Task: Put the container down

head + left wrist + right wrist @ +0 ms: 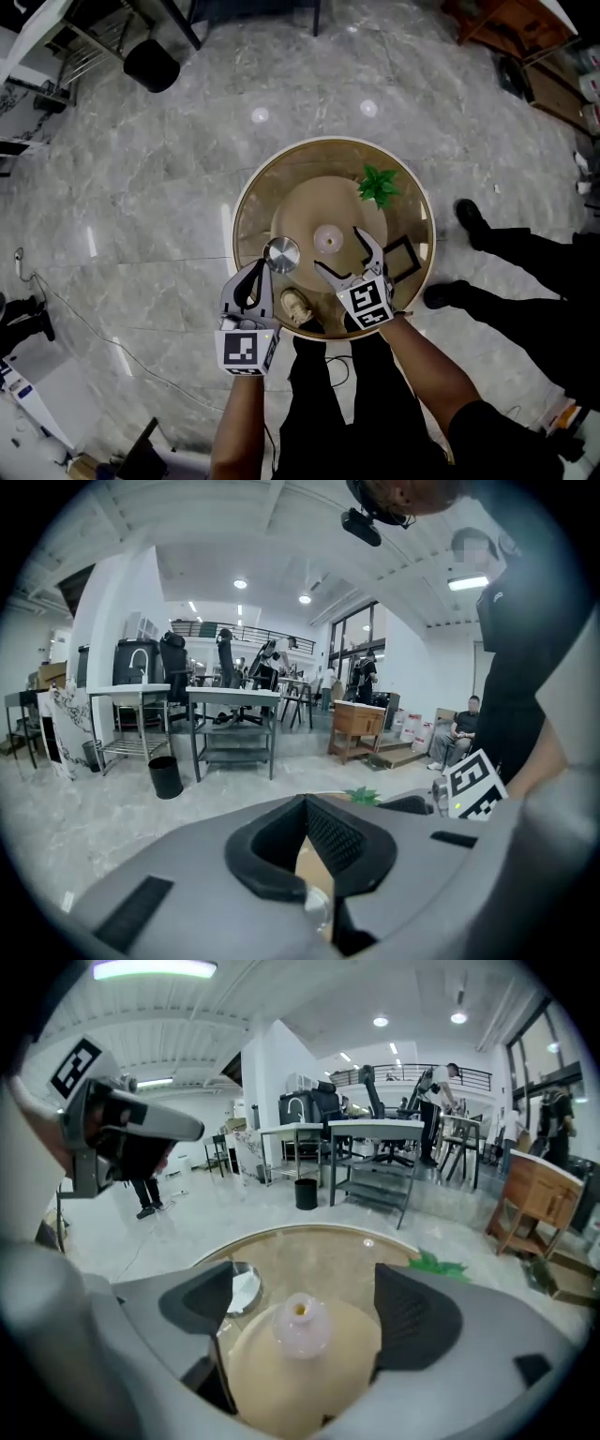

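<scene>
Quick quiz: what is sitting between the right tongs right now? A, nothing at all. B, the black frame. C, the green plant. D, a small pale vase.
D: in the right gripper view the small pale vase stands upright between the right tongs, which are wide open with both pads clear of it.

Left hand-held gripper sits closed; right hand-held gripper gapes wide.
</scene>
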{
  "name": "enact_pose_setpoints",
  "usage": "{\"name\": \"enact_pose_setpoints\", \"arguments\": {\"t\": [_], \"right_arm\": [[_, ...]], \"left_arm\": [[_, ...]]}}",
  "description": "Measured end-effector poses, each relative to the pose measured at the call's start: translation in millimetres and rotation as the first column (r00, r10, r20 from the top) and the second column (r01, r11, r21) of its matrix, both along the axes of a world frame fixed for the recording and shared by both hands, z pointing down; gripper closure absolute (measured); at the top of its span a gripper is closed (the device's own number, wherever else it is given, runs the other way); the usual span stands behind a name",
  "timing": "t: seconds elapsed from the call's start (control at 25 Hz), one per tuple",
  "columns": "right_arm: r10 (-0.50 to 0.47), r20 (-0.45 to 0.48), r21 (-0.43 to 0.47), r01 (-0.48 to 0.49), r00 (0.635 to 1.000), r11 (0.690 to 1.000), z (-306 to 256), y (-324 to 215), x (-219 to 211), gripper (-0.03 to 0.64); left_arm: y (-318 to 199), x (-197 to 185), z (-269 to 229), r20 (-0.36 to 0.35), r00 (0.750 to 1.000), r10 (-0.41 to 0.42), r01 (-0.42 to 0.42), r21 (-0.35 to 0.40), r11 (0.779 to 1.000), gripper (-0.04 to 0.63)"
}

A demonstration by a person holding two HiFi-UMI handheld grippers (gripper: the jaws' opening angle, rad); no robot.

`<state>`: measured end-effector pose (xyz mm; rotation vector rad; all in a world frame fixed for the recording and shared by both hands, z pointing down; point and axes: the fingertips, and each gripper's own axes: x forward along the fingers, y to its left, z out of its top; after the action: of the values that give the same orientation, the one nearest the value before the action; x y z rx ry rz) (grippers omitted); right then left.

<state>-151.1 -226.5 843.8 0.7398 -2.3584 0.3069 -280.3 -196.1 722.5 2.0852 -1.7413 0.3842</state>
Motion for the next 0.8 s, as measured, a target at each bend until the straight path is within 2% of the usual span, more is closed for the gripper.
{"name": "enact_pose_setpoints", "arguments": {"t": [0.12, 0.28, 0.56, 0.8], "right_arm": [[-0.004, 0.064, 0.066, 0.0, 0.998, 0.998, -59.7, -6.6, 10.0, 0.169], [0.021, 0.106, 0.132, -0.035, 0.994, 0.991, -131.9, -8.6, 28.9, 0.178], [0.013, 0.168, 0.254, -0.056, 0.986, 0.966, -255.0, -1.6, 47.3, 0.346], [0.014, 0.227, 0.318, -0.087, 0.974, 0.944, -322.6, 4.2, 61.5, 0.485]], "left_arm": [[-2.7, 11.6, -25.1, -0.013, 1.0, 0.013, -0.013, 0.014, 1.0, 0.598], [1.3, 27.6, -53.3, -0.015, 0.999, 0.046, -0.046, 0.027, 0.999, 0.598], [-2.2, 53.8, -132.1, 0.0, 0.995, 0.105, -0.104, 0.102, 0.989, 0.598], [-3.8, 65.5, -171.6, 0.025, 0.991, 0.128, -0.13, 0.139, 0.982, 0.598]]}}
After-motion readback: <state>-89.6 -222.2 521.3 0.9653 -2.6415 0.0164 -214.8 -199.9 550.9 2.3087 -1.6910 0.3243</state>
